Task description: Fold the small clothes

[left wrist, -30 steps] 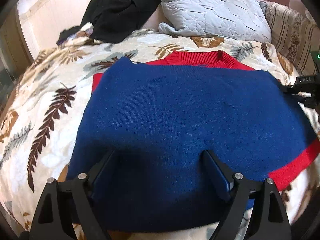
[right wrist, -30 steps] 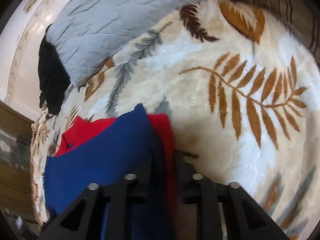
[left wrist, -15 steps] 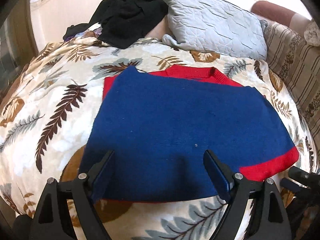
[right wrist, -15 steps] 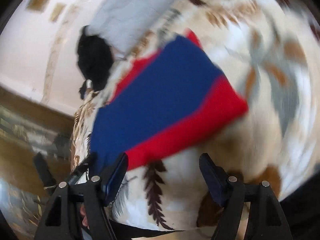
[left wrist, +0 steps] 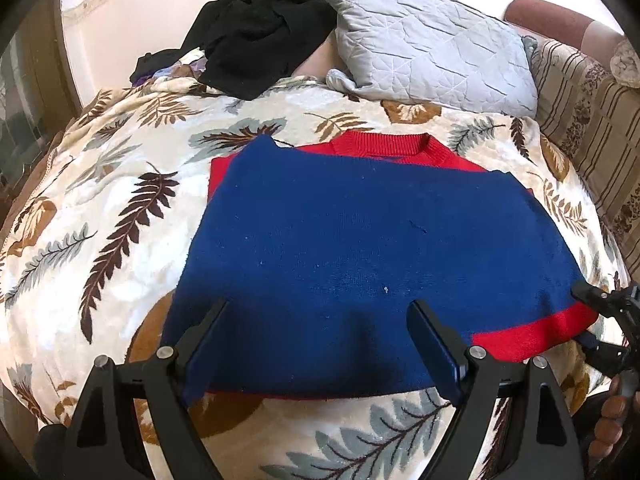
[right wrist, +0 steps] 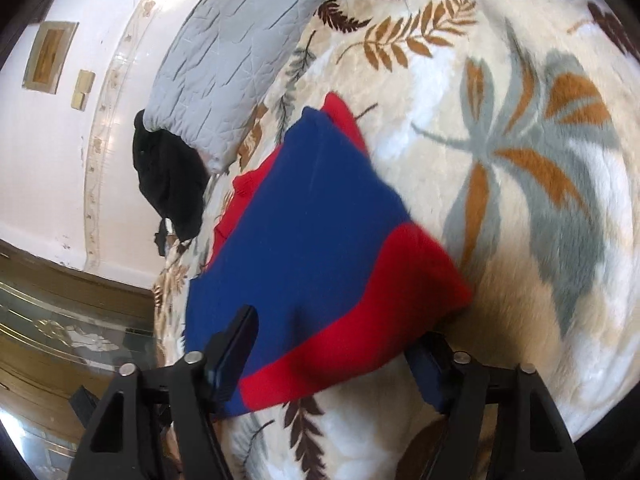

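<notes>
We hold our left gripper [left wrist: 318,344] level with its jaws spread wide. Our right gripper [right wrist: 334,354] is rolled sideways, its jaws also wide apart, gripping nothing.

A home bedroom is showing here: a leaf-patterned blanket [left wrist: 120,216] is covering the bed, a grey quilted pillow [left wrist: 432,56] lying beside heaped black clothes [left wrist: 256,28].

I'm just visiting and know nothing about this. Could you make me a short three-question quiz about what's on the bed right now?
1. True or false: the left hand-held gripper is shut on the sweater.
2. The sweater's collar is: A blue, B red, C grey?
3. Fill in: beside the grey pillow lies a heap of ____ clothing.

Key: 1 false, its jaws are open; 2 B; 3 black.
</notes>
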